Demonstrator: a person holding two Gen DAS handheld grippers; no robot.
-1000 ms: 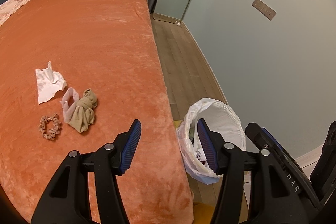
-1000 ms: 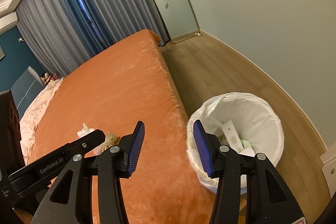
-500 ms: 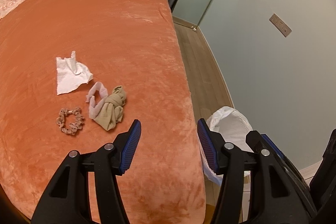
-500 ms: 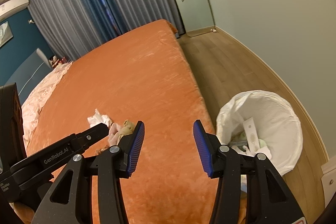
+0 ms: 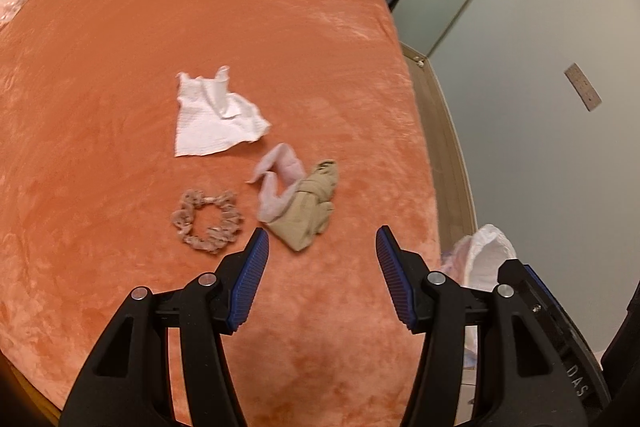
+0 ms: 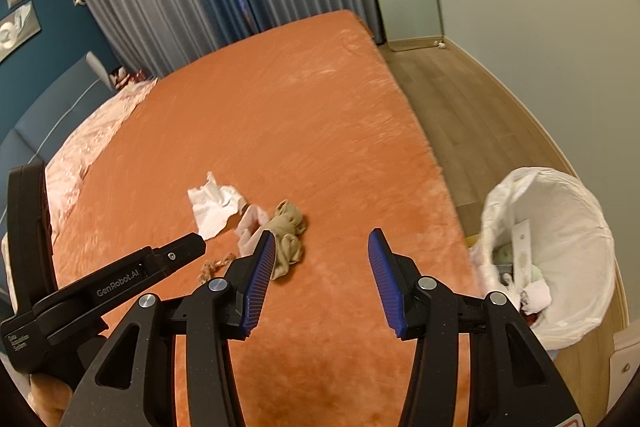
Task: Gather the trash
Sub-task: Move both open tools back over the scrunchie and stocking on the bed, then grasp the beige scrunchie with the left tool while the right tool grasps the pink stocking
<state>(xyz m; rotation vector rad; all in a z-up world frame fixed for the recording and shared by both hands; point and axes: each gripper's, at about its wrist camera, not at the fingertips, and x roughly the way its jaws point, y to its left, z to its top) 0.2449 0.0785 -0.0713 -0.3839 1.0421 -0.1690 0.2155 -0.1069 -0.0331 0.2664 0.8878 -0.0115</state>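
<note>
Closer now: crumpled tissue, long axis toward curtains.

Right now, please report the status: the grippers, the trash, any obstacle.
Left gripper open, empty; right gripper the same. Crumpled tissue on bed, untouched. Socks and scrunchie lie nearer. Bin beside bed.
</note>
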